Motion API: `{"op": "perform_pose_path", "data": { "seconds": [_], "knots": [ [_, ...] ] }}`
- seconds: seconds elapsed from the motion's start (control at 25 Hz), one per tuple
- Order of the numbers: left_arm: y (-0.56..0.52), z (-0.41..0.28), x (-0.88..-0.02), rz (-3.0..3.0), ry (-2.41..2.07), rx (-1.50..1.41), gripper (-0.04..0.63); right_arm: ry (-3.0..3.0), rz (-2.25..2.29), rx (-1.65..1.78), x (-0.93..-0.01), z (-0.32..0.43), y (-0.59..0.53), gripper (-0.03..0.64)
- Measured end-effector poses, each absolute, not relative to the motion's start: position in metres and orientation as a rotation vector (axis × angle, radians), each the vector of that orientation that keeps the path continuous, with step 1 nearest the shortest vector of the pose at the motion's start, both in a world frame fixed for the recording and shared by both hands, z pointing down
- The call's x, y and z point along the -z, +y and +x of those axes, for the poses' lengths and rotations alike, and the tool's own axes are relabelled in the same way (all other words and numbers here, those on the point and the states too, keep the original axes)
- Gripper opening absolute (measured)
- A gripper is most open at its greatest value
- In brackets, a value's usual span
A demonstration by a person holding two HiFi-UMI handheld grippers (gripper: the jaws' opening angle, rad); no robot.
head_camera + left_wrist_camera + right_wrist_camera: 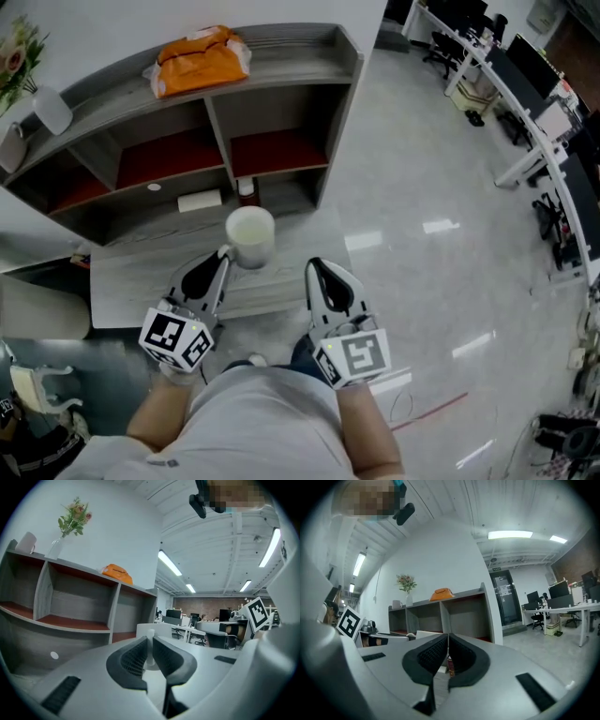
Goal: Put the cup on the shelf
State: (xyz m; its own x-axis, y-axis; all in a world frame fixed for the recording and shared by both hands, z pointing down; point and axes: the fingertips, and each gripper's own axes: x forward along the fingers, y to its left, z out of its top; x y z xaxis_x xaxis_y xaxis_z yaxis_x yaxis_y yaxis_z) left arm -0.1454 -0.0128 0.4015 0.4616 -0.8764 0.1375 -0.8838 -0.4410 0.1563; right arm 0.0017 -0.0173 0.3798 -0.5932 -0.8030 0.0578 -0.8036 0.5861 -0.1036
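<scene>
A white cup (pixel 250 234) is held over the low grey table (pixel 131 281) in front of the shelf (pixel 281 52). My left gripper (pixel 223 255) is shut on the cup's thin handle at its left side. In the left gripper view the jaws (pixel 149 644) pinch that handle, with the cup's body (pixel 159 629) just behind them. To the right of the cup, my right gripper (pixel 314 265) is shut with nothing in it; its jaws (pixel 447 641) point toward the shelf (pixel 440 606). The shelf is grey with red-brown compartment floors.
An orange bag (pixel 202 58) lies on the shelf top, with a white mug (pixel 11 145) and a vase of flowers (pixel 47 103) at its left end. A white box (pixel 199 200) and a small dark bottle (pixel 246 187) sit on the lowest ledge. Office desks (pixel 525 84) stand far right.
</scene>
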Motion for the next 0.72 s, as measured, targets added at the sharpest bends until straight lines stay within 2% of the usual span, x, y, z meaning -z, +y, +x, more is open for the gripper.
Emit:
{"op": "perform_pose_path", "data": {
  "seconds": [0.72],
  "knots": [
    [-0.131,-0.105,-0.395,2.217,-1.952,-0.031,0.046,-2.953,1.035,-0.223,-0.381,0.067,-0.132,0.021]
  ]
}}
